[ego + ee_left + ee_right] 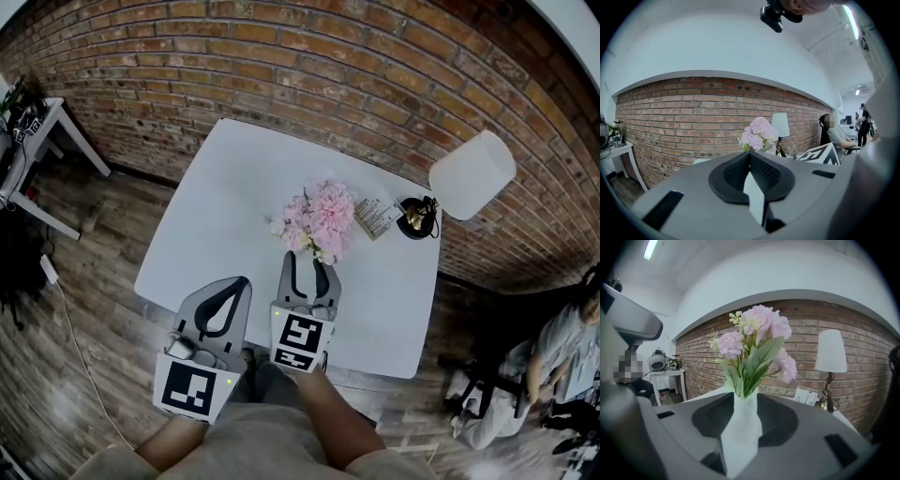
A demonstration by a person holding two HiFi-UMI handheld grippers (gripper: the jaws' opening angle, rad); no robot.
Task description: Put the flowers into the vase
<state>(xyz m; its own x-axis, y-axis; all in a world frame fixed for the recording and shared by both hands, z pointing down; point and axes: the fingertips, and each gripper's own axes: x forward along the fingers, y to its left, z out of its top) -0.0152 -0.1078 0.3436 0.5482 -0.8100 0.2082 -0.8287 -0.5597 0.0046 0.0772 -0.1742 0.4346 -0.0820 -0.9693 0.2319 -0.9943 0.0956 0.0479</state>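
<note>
A bunch of pink flowers (pixel 321 217) stands in a white vase (pixel 740 427) on the white table (pixel 234 187). In the head view the blooms hide the vase. My right gripper (pixel 309 261) reaches in from the near side under the blooms. In the right gripper view its two dark pads sit against the vase's neck on both sides, so my right gripper (pixel 744 394) is shut on the vase. My left gripper (pixel 246 279) hovers over the table's near left part, apart from the flowers (pixel 758 133). Its jaw tips meet with nothing between them (pixel 750 153).
A lamp with a white shade (pixel 472 173) and brass base (pixel 417 217) stands at the table's far right, with a printed card (pixel 375 217) beside it. A brick wall runs behind. A small white side table (pixel 37 141) stands at left. A person (pixel 553 366) sits at right.
</note>
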